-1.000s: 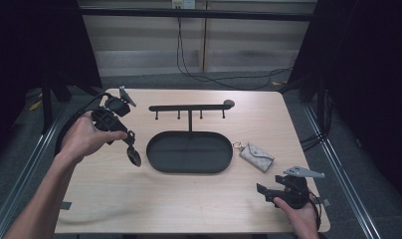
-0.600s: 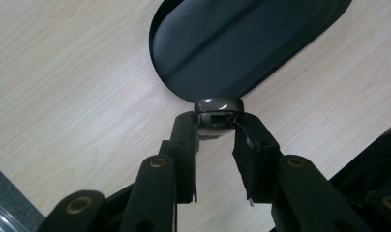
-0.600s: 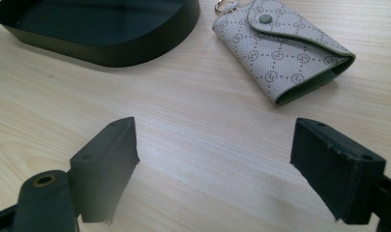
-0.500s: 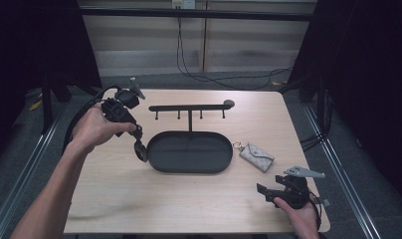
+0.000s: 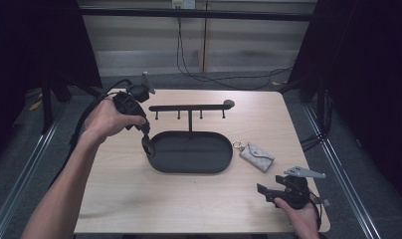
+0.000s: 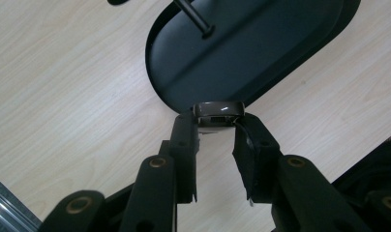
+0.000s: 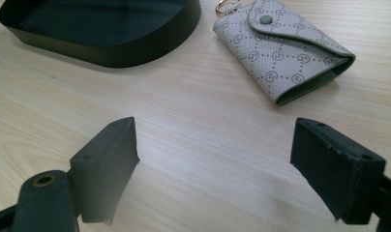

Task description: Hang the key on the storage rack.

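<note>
Ring (image 6: 218,109), a dark shiny band, sits clamped between the left gripper's (image 6: 217,126) jaw tips at the near-left rim of the oval tray (image 6: 261,53), its long axis lying across the jaws. A second ago this gripper hung left of the tray. Right gripper (image 7: 214,157) rests spread apart near the key pouch (image 7: 285,46).

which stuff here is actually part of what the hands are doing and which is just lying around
In use:
- left gripper, shut on a small dark ring at the tray's edge
- black oval tray with its hook rack
- key pouch, right in front of the open right gripper, likely next

Lying about:
- cables on the floor behind the table
</note>
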`<state>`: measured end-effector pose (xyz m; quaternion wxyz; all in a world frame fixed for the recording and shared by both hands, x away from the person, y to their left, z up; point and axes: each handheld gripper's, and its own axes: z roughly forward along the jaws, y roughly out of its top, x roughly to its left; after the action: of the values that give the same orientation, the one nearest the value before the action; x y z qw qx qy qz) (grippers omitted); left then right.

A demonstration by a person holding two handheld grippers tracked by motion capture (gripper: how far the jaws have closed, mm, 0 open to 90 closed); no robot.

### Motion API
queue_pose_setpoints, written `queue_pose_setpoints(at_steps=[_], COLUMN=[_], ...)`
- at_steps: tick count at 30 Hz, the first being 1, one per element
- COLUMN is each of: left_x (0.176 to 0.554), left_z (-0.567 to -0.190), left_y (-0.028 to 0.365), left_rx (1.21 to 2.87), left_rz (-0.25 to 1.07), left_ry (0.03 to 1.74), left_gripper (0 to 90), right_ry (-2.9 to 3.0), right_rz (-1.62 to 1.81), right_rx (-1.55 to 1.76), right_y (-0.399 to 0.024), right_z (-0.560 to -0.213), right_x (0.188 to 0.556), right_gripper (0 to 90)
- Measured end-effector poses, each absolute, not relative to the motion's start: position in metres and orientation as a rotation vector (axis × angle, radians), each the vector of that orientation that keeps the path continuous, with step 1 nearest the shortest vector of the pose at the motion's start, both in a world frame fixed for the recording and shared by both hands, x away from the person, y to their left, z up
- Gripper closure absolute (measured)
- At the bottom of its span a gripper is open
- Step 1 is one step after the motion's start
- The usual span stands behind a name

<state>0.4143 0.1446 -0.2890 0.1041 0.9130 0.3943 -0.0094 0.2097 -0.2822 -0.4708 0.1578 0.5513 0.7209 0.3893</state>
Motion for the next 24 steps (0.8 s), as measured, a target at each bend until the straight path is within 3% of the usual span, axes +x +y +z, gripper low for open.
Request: queue_pose_setpoints(at_steps=[24], left_x=[0.444], left_z=[-0.305], left_y=[0.121], left_rx=[2.711], left_rz=[-0.066], left_ry=[1.229], left_gripper=[70.6], right_ry=[2.076], right_rz=[1.130], right_rx=[1.566], right_y=[-0.282], right_z=[-0.471], right_x=[0.209], right_gripper=[16.7])
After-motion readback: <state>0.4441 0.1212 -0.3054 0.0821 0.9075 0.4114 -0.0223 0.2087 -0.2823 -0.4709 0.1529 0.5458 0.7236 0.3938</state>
